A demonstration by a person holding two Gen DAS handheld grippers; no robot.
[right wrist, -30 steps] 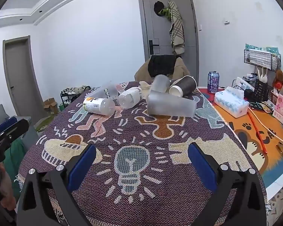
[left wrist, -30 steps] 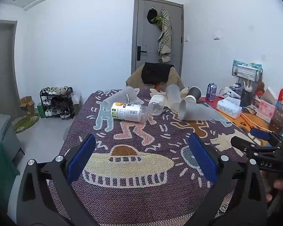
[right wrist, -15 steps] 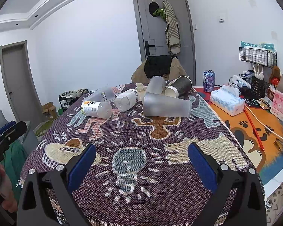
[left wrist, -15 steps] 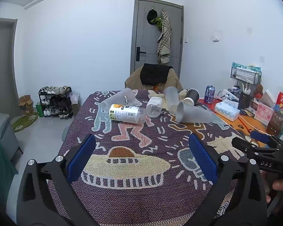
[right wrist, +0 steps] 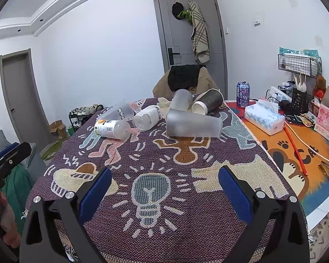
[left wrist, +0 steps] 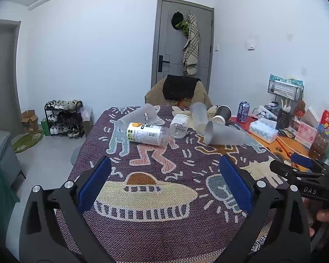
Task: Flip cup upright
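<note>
We hold both grippers low over the near edge of the worktop (right wrist: 208, 230), which is covered by a purple woven cloth with cartoon figures. The left gripper (left wrist: 164, 186) has its jaws spread wide with nothing between them; the right gripper (right wrist: 164, 188) is the same — jaws wide apart, gripping nothing.

Well beyond both, at the far end of the cloth, we see a huddle of toppled containers. The large frosted cup (right wrist: 193, 126) lies on its side nearest us, its wide mouth toward our right, and it looks empty. Just behind it a dark paper cup (right wrist: 208, 104) lies tipped with its white-lined mouth facing us, and a smaller frosted cup (right wrist: 182, 99) leans beside that one. To the left lie a clear bottle (right wrist: 147, 119), a labelled bottle (right wrist: 111, 129) with an orange and white wrapper, and another frosted cup (right wrist: 118, 114) on its side — all appear empty, though the frosted walls hide their insides in part.

On the orange mat to the right we see a tissue box (right wrist: 264, 118) and an upright drink can (right wrist: 243, 94).
</note>
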